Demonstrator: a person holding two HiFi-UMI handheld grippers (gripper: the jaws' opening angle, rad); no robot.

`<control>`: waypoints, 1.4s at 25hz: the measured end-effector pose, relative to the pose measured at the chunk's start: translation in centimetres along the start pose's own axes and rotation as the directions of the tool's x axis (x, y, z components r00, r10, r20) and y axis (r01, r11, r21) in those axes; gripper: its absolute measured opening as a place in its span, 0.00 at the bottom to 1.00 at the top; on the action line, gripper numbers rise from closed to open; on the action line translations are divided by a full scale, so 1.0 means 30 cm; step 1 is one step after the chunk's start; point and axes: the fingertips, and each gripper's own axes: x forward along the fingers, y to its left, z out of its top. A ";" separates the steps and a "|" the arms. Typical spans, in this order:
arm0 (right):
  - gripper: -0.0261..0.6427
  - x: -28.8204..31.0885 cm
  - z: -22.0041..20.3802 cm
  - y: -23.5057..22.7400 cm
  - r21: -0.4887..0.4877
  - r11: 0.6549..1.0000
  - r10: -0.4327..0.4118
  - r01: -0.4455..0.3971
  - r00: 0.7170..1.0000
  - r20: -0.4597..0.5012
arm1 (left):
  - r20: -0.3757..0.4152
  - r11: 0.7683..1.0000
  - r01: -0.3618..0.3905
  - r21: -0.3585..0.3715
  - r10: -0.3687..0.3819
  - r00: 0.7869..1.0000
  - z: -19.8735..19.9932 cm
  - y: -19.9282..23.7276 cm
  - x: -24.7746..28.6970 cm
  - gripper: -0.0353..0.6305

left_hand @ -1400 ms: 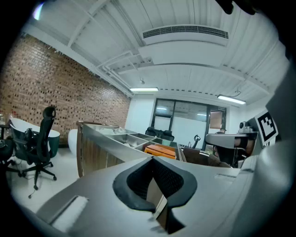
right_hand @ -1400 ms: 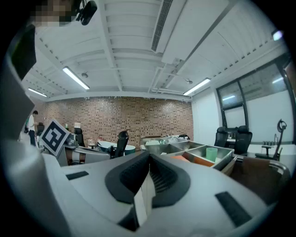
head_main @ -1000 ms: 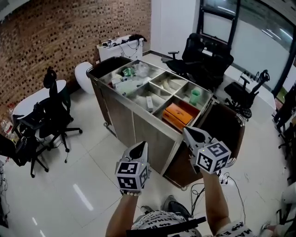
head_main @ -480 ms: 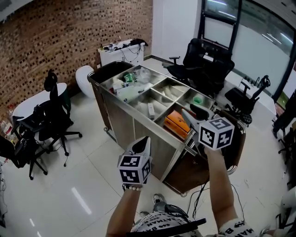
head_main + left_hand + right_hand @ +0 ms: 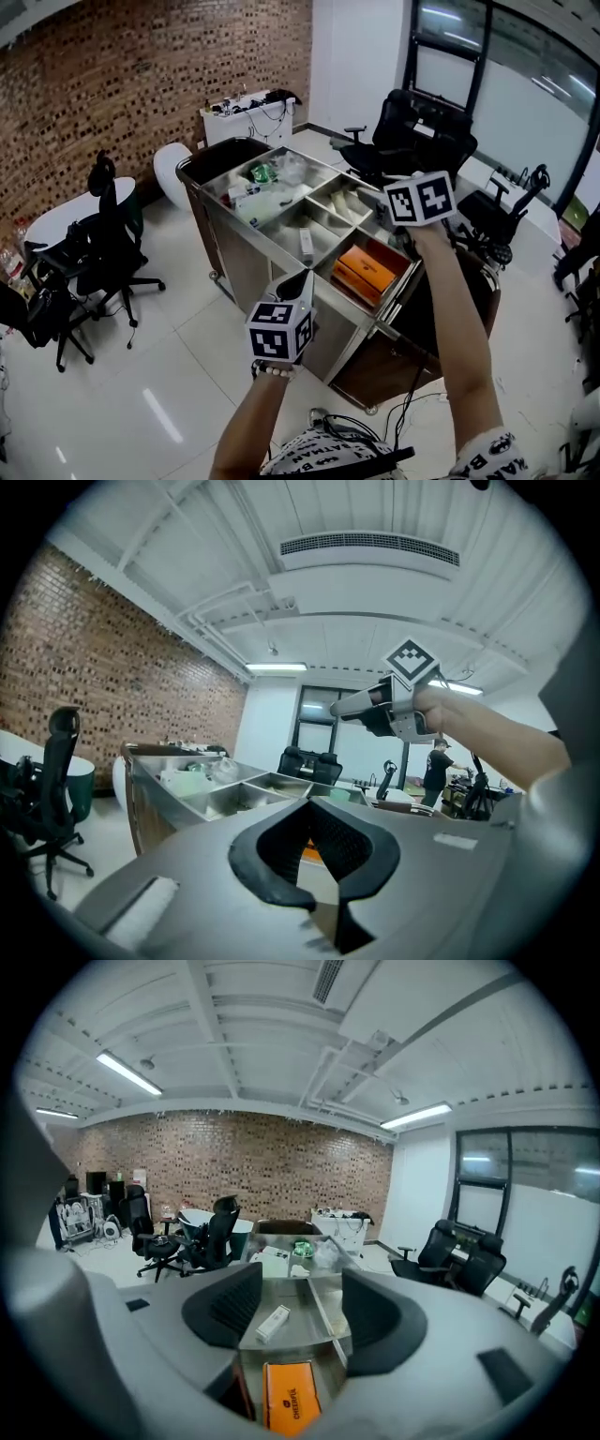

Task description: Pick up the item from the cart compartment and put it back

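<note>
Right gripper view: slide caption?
Right gripper, jaws just opened wide with nothing between them, aimed at the cart's orange box.

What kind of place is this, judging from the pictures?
Most likely an office or workroom: black swivel chairs, a white table with cables against a brick wall, and a steel cart on a glossy tiled floor.

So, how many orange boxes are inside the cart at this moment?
1. The orange box lies flat in the compartment of the cart nearest the person. Clutter in the far compartment could hide another one.
</note>
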 end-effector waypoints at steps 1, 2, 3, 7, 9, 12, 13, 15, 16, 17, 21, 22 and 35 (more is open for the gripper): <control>0.46 0.024 0.013 -0.016 0.000 1.000 0.006 -0.006 1.000 -0.021 | -0.001 1.000 0.004 0.005 -0.004 1.000 0.010 0.004 0.016 0.06; 0.46 0.053 0.024 -0.032 0.004 1.000 0.015 -0.015 0.999 -0.046 | -0.002 1.000 0.007 0.008 -0.007 1.000 0.018 0.009 0.034 0.06; 0.46 0.086 0.028 -0.048 0.014 1.000 0.025 -0.024 0.997 -0.075 | -0.005 1.000 0.010 0.010 -0.010 1.000 0.025 0.015 0.054 0.06; 0.45 0.238 -0.018 -0.114 0.049 0.998 0.040 -0.030 0.971 -0.234 | -0.036 1.000 0.018 0.021 -0.017 0.999 0.046 0.036 0.147 0.06; 0.45 0.308 -0.055 -0.151 0.031 0.999 0.019 -0.010 0.951 -0.307 | -0.052 0.999 0.019 0.026 -0.017 0.999 0.056 0.045 0.197 0.06; 0.45 0.397 -0.109 -0.190 0.026 1.000 0.005 0.004 0.931 -0.366 | -0.072 1.000 0.015 0.001 -0.015 0.997 0.065 0.068 0.260 0.06; 0.45 0.422 -0.130 -0.204 0.030 1.000 0.006 0.006 0.923 -0.385 | -0.079 1.000 0.013 -0.008 -0.013 0.997 0.069 0.077 0.278 0.06; 0.45 0.473 -0.168 -0.234 0.036 0.999 0.008 0.008 0.903 -0.429 | -0.090 1.000 0.006 -0.022 -0.008 0.996 0.079 0.097 0.309 0.06; 0.45 0.500 -0.186 -0.249 0.036 0.999 0.009 0.008 0.892 -0.451 | -0.095 1.000 0.002 -0.030 -0.005 0.995 0.083 0.110 0.319 0.06; 0.45 0.528 -0.206 -0.262 0.037 0.999 0.011 0.008 0.882 -0.471 | -0.101 0.999 -0.003 -0.038 -0.001 0.995 0.086 0.123 0.327 0.06; 0.46 0.633 -0.300 -0.300 0.062 0.998 0.033 0.001 0.845 -0.533 | -0.127 0.999 -0.021 -0.051 0.014 0.992 0.088 0.156 0.368 0.06; 0.46 0.657 -0.327 -0.306 0.069 0.998 0.040 -0.003 0.835 -0.549 | -0.135 0.998 -0.023 -0.051 0.016 0.991 0.085 0.157 0.381 0.06; 0.46 0.942 -0.558 -0.367 0.101 0.995 0.081 -0.016 0.729 -0.680 | -0.213 0.996 -0.029 -0.079 0.012 0.977 -0.026 0.199 0.523 0.06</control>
